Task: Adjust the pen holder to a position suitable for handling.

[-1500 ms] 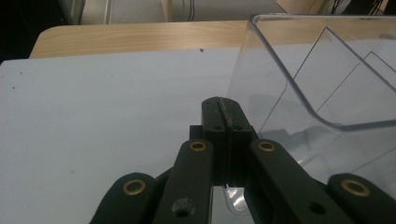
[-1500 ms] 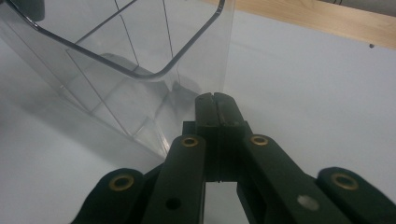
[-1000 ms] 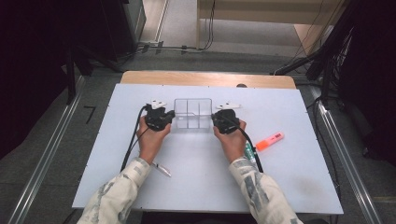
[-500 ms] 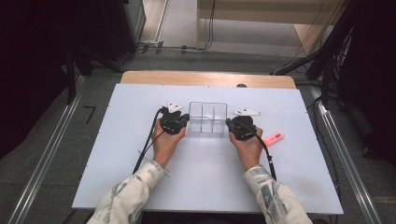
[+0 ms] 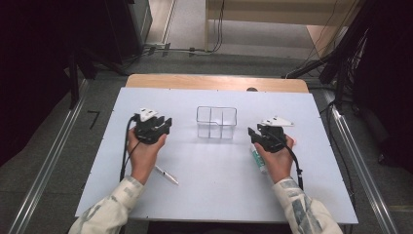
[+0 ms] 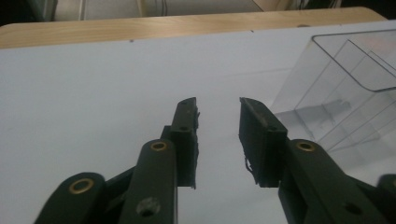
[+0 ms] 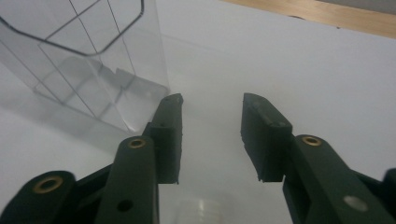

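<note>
A clear plastic box with dividers stands in the middle of the white table. My left gripper is to its left. In the left gripper view the box rises at the right, apart from the left gripper. My right gripper is on the box's right side. In the right gripper view the box is at upper left of the right gripper. Both pairs of jaws have just been opening and stand open with only bare table between them.
A thin pen lies by the left forearm. A green and white tube lies under the right hand, and its pale cap sits below the right jaws. A wooden strip borders the table's far edge.
Both hands have drawn away from the box, the left one to the left and the right one to the right. Both pairs of jaws have opened. The right hand now covers the orange marker.
</note>
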{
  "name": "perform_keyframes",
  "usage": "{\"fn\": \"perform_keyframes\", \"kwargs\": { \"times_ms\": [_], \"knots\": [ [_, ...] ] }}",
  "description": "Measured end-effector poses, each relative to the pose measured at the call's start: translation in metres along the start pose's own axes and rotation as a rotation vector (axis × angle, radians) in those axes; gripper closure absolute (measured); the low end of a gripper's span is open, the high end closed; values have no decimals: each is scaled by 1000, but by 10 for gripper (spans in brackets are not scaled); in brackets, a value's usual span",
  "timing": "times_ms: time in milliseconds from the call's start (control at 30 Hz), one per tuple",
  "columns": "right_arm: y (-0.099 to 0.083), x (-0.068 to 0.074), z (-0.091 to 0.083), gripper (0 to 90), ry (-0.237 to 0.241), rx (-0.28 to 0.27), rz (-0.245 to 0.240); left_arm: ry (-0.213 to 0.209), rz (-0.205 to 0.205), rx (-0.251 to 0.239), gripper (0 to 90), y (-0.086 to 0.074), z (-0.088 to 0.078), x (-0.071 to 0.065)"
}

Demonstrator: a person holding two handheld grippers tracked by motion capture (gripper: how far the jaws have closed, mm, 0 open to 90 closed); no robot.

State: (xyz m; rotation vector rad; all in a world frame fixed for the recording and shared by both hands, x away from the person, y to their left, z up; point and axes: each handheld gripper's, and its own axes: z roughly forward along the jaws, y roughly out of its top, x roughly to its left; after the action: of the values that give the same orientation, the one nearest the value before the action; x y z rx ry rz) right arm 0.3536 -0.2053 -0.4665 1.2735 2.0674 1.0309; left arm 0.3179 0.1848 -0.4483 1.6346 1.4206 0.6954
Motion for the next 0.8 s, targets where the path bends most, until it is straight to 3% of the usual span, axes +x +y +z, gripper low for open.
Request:
{"fn": "perform_keyframes", "kwargs": {
  "times_ms": [133, 200, 233, 267, 300, 333, 500, 633, 800],
  "knots": [
    [-14, -8, -18, 376, -4, -5, -22, 61, -44, -50, 404, -17, -21, 24],
    [-21, -13, -25, 303, -15, -4, -33, 96, -55, -28, 331, -27, -24, 34],
    [-24, -16, -28, 272, -18, -3, -31, 98, -80, -9, 302, -30, -25, 38],
    [-27, -19, -32, 247, -24, -1, -26, 98, -80, -9, 272, -30, -25, 38],
    [-30, -23, -35, 229, -28, 0, -22, 124, -96, -3, 251, -36, -28, 45],
    [-33, -27, -38, 213, -27, 1, -13, 142, -85, 0, 244, -39, -29, 47],
    [-44, -42, -52, 176, -25, -6, 23, 156, -94, 25, 199, -51, -34, 52],
    [-59, -55, -67, 169, -24, -2, 77, 142, -85, 59, 199, -63, -43, 45],
    [-64, -59, -71, 170, -32, 0, 77, 155, -64, 52, 196, -66, -44, 45]
  ]
}}
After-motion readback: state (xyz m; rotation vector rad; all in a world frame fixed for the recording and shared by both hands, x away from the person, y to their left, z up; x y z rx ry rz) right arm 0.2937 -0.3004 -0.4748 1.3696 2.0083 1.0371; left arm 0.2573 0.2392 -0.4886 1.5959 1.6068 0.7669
